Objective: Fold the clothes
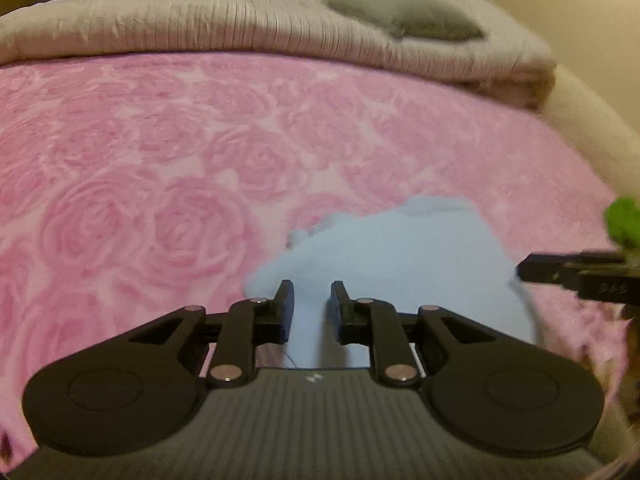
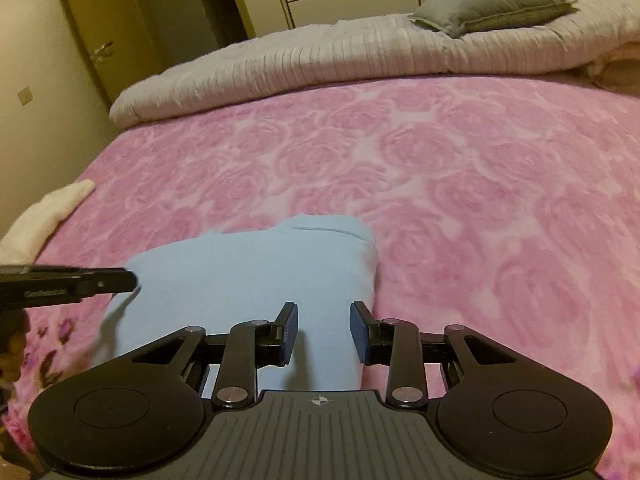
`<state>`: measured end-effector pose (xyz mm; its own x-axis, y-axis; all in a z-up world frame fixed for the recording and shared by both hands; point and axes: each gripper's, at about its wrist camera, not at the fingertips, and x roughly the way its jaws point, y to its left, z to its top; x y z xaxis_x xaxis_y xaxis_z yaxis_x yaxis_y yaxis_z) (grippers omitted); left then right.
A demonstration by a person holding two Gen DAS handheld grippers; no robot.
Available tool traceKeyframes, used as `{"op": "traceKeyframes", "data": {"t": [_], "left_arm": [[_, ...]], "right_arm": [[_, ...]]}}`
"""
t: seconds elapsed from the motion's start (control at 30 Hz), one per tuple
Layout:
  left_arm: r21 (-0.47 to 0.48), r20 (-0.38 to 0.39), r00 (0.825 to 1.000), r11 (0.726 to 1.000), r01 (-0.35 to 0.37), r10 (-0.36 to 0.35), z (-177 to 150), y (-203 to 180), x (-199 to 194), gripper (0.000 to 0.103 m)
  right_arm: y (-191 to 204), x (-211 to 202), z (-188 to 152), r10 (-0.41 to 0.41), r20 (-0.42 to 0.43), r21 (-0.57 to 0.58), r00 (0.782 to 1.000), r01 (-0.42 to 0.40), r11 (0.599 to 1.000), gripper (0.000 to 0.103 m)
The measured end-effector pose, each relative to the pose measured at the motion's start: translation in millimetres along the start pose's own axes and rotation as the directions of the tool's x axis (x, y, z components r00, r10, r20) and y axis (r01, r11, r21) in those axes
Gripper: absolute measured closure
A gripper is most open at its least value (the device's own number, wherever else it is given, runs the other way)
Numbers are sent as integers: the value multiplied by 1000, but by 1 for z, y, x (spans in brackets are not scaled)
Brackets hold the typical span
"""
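Left wrist view: soft pale-blue folded garment [image 1: 400, 264] lies directly ahead of both parted, empty grippers, left gripper [image 1: 312, 294] nearer; right gripper [image 2: 323, 314] alongside.

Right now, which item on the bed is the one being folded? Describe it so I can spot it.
On the pink rose-patterned plush blanket, look near the front edge, between the left gripper and right gripper. There lies a folded pale blue fleece garment, the only blue thing there.

The cloth's [image 1: 400, 264] near end is hidden behind both grippers' bodies. A blurred green thing [image 1: 624, 222] is cut off at the left view's right edge, unidentifiable.
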<state>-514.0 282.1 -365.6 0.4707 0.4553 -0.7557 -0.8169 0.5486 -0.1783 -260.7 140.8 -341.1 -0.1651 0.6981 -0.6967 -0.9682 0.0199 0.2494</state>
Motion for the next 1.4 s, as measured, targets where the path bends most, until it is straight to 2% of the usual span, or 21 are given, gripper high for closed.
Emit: {"op": "traceKeyframes", "data": {"t": [0.13,0.2,0.27,0.33,0.37,0.4,0.43,0.5,0.57,0.6,0.7,0.8,0.87,0.93,1.03,1.07,1.13,1.17,1.3,1.4], "left_arm": [[-9,-20,999,1000,29,-30,-4,10,25,85],[-24,-9,999,999,35,-35,-4,13,21,83],[-83,11,999,996,31,-30,-6,19,8,83],[-202,31,998,978,58,-52,-16,34,-11,69],[-273,40,996,959,83,-75,-24,42,-19,62],[-363,51,992,923,127,-117,-35,53,-27,62],[-450,60,984,876,175,-165,-48,63,-33,61],[-576,81,972,786,226,-220,-71,74,-39,58],[-686,109,957,677,267,-267,-95,85,-45,55],[-711,114,954,648,273,-277,-102,86,-45,54],[-752,111,952,601,268,-286,-116,81,-41,53],[-775,133,942,560,292,-307,-121,78,-35,52],[-773,126,945,567,284,-302,-117,75,-31,51],[-775,128,938,558,297,-321,-114,74,-28,51],[-788,153,910,509,347,-385,-111,70,-15,51],[-781,135,913,525,338,-386,-108,66,-11,54],[-743,100,928,593,310,-359,-103,57,-6,60],[-734,100,928,603,312,-358,-101,55,-5,60],[-736,115,912,583,345,-394,-99,58,3,71],[-726,132,893,572,382,-429,-100,59,11,77]], "right_arm": [[-1,36,-5,-40,-74,-47,996,36,998,69],[-5,36,-8,-32,-65,-50,997,29,998,69],[-11,33,-9,-8,-56,-29,998,6,1000,69],[-27,22,-9,39,-48,61,998,-36,998,61],[-36,14,-11,71,-40,122,997,-66,990,57],[-45,5,-14,104,-31,184,994,-97,978,51],[-57,-2,-19,150,-19,259,989,-140,956,47],[-77,-13,-32,225,-11,387,974,-204,899,43],[-95,-21,-47,289,-15,494,957,-244,835,41],[-98,-23,-52,306,-24,518,952,-250,818,40],[-102,-30,-71,347,-56,561,936,-258,787,40],[-101,-34,-77,361,-46,583,931,-269,767,39],[-103,-32,-75,365,-45,594,930,-269,758,39],[-103,-29,-71,370,-48,603,928,-269,751,36],[-103,-22,-65,379,-44,617,924,-273,738,33],[-103,-19,-66,386,-39,625,922,-279,729,32],[-103,-13,-67,402,-30,643,915,-290,709,32],[-102,-10,-66,409,-29,648,912,-294,702,32],[-94,7,-59,445,-35,631,895,-326,704,32],[-92,21,-54,484,-25,633,875,-361,685,33]]}}
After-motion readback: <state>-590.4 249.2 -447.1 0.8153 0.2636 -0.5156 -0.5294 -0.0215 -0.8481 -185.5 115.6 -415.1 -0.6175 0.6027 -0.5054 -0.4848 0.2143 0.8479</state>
